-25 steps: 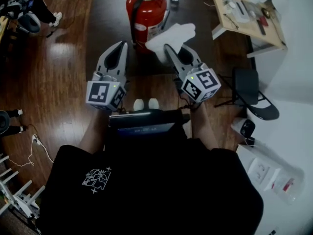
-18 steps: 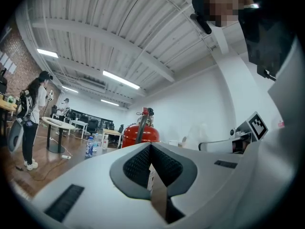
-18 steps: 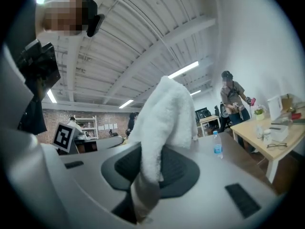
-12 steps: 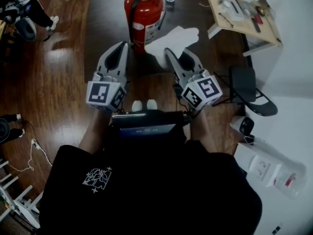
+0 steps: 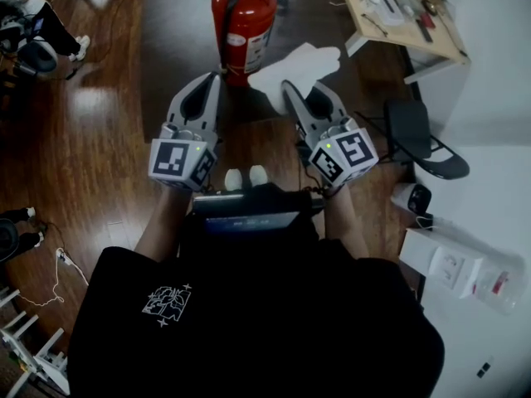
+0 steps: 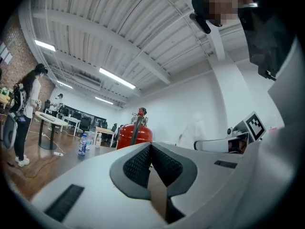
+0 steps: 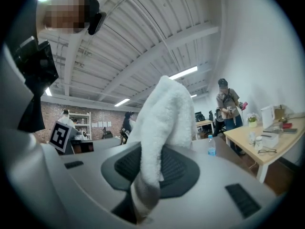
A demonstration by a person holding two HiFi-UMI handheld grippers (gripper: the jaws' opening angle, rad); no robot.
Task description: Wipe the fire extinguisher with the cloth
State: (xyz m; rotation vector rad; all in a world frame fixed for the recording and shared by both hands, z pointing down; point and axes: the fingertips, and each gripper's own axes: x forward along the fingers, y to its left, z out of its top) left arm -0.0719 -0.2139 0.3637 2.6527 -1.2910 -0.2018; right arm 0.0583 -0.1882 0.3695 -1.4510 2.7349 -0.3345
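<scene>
One red fire extinguisher (image 5: pixel 243 25) stands upright on the floor in front of me. White cloth (image 5: pixel 297 65) is just right of it (can't tell from above if they touch). My right gripper (image 5: pixel 287 86) is clamped on the cloth's lower end. My left gripper (image 5: pixel 212 78) sits beside it, jaws together, nothing between.

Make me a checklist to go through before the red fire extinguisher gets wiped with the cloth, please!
1. Cloth pinched tight in the right gripper: ok.
2. Left gripper empty, jaws together: ok.
3. Fire extinguisher standing upright: ok.
4. Cloth touching the fire extinguisher: not ok, the left gripper view shows a gap between them.
5. Nothing in the way between cloth and fire extinguisher: ok.
6. Where the dirty spots are: cannot tell.
</scene>
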